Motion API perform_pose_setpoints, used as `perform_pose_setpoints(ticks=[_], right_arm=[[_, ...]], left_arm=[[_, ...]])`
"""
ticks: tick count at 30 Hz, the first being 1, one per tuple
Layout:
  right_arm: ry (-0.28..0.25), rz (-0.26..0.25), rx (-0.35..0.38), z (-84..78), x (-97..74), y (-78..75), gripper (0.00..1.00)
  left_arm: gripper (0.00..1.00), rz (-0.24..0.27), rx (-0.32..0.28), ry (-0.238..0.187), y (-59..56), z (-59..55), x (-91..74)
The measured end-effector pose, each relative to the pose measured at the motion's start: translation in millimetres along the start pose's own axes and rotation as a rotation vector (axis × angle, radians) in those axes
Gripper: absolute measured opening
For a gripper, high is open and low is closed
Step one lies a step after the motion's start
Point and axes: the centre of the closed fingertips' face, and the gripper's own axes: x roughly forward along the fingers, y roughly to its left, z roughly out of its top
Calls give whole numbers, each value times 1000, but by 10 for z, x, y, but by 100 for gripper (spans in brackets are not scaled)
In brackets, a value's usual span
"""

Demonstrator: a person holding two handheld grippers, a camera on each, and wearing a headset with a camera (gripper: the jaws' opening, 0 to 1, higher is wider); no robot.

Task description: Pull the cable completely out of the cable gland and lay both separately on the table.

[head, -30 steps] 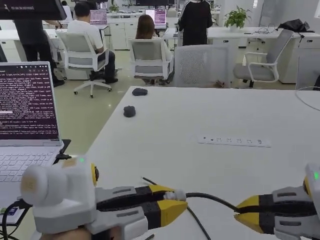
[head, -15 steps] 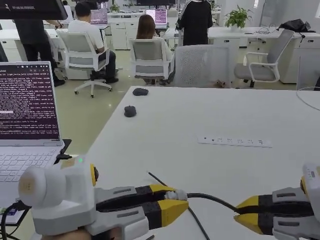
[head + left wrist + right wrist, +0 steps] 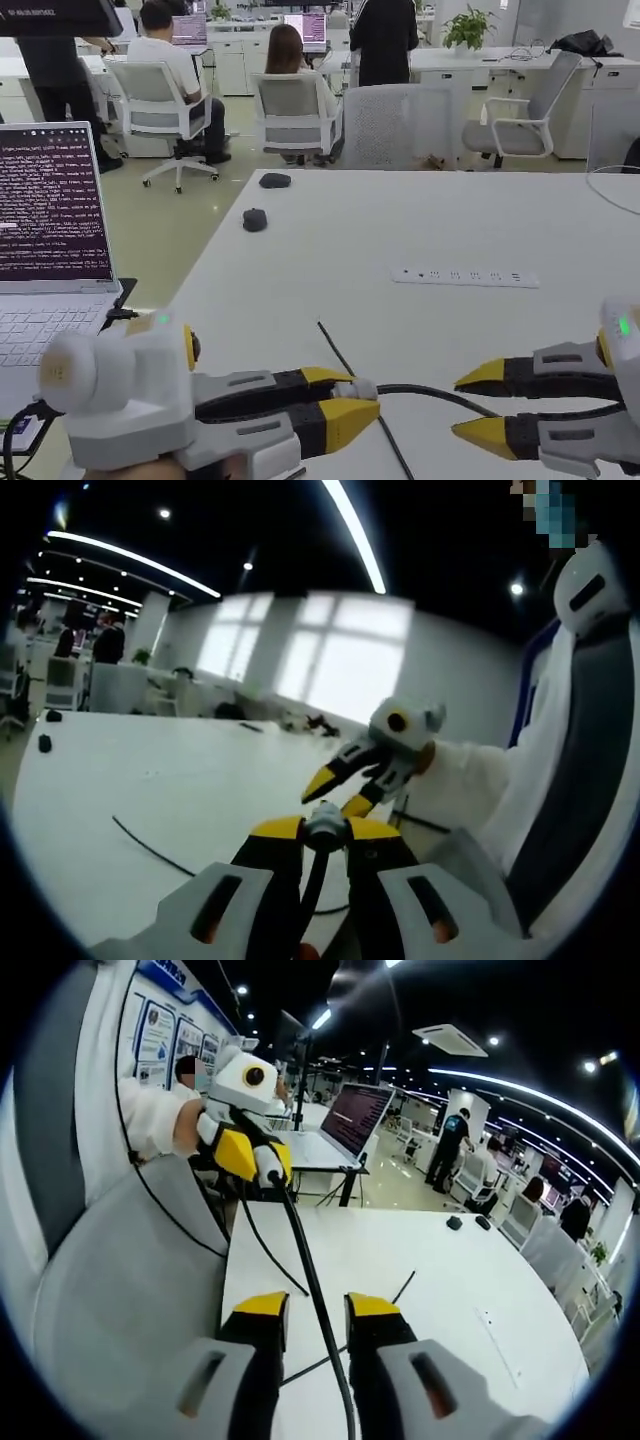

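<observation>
My left gripper is shut on a small pale cable gland, low over the white table. A black cable runs out of the gland to the right and passes between the jaws of my right gripper, which stand open and apart from it. The cable's other stretch lies on the table beyond the left gripper. In the right gripper view the cable runs from between the open jaws up to the gland. The left gripper view has the gland at its jaw tips.
An open laptop stands at the left edge. A white power strip lies mid-table, and two dark mice lie further back. Office chairs and seated people are beyond the far edge.
My right gripper has opened and let go of the cable it was shut on. The cable's tail on the table shows longer. The left gripper keeps its hold on the gland.
</observation>
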Motion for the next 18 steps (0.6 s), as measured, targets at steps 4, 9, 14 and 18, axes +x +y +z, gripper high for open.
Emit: perform_pose_setpoints(ticks=[4,9,14,18], right_arm=[[-45,29,-68,251,18,58,24],[-66,67,-173,484,86,171,22],[-47,102,-213,461,169,231,13],[-21,113,-242,381,197,252,4]], left_arm=[[16,-9,-2,9,-17,-22,35],[16,-7,7,22,-24,-47,65],[16,-9,17,28,-46,-46,74],[16,-16,35,52,-76,-81,75]])
